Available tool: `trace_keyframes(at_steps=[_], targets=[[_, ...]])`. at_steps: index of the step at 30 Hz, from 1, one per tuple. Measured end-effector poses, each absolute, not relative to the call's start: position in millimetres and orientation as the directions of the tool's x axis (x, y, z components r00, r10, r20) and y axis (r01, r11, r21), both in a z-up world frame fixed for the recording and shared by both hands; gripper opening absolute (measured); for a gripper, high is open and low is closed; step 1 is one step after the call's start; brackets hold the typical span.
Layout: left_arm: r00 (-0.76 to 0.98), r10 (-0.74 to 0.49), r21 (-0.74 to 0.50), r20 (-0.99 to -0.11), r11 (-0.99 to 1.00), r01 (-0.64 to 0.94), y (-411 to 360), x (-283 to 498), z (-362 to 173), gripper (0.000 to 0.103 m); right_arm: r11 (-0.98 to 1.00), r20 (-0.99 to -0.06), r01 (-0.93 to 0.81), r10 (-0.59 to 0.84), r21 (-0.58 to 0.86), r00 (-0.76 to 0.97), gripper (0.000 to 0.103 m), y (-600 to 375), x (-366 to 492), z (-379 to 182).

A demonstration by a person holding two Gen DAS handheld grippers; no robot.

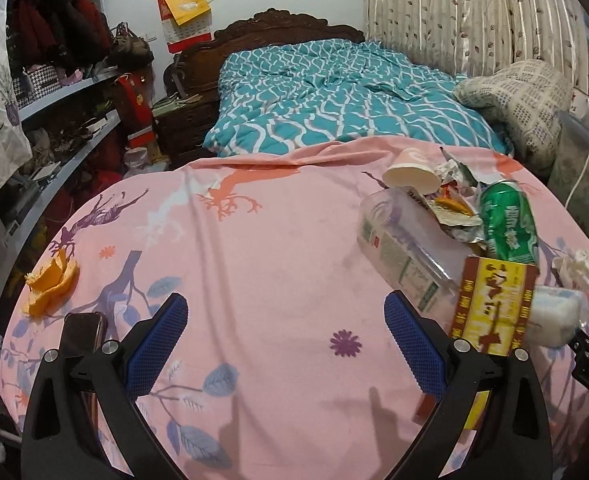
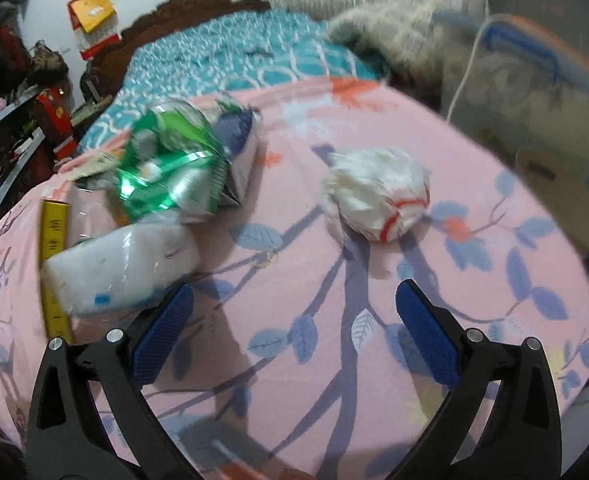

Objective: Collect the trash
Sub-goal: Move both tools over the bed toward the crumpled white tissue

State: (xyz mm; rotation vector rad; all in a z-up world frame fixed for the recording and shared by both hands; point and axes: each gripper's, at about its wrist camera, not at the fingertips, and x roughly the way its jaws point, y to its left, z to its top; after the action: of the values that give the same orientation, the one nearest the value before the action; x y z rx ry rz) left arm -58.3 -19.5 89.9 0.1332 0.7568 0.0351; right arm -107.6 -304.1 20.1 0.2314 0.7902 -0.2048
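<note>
Orange peel (image 1: 50, 282): seen at far left on the pink sheet (image 1: 254, 264), well apart from the rest; light, limp, best pinched at a raised edge.
Phone (image 1: 82, 330): dark, beside the peel, partly covered by the left hand-held gripper (image 1: 284, 346); not judged trash.
Left hand-held gripper: jaws wide apart, nothing held.
Trash pile: gathered at right of the sheet — paper cup (image 1: 412, 172), clear plastic bottle (image 1: 402, 252), crumpled wrappers (image 1: 454, 208), green can (image 1: 508, 220), red-yellow box (image 1: 490, 304), tissue pack (image 2: 122, 264).
Handling: all judged light; can stiff but slippery, to be gripped across the body; cup and bottle crushable.
Crumpled paper ball (image 2: 378, 194): lying apart, ahead of the right hand-held gripper (image 2: 292, 334); soft, grippable anywhere.
Right hand-held gripper: jaws wide apart, empty.
Unclear: right view motion-blurred; no bin visible.
</note>
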Motion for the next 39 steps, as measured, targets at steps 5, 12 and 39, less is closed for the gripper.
trace_keyframes(at_steps=[5,12,39], targets=[[0.730,0.084,0.137,-0.678,0.990,0.014,-22,-66,92,0.094,0.969,-0.649,0.226,-0.113,0.094,0.752,0.100,-287,-123,41],[0.733,0.095,0.143,-0.673,0.990,0.003,-21,-74,95,0.094,0.986,-0.589,0.163,-0.111,0.036,0.801,0.100,-266,-133,55],[0.724,0.097,0.141,-0.683,0.990,0.001,-17,-76,95,0.094,0.977,-0.385,0.174,-0.114,0.126,0.916,0.100,-278,-166,89]])
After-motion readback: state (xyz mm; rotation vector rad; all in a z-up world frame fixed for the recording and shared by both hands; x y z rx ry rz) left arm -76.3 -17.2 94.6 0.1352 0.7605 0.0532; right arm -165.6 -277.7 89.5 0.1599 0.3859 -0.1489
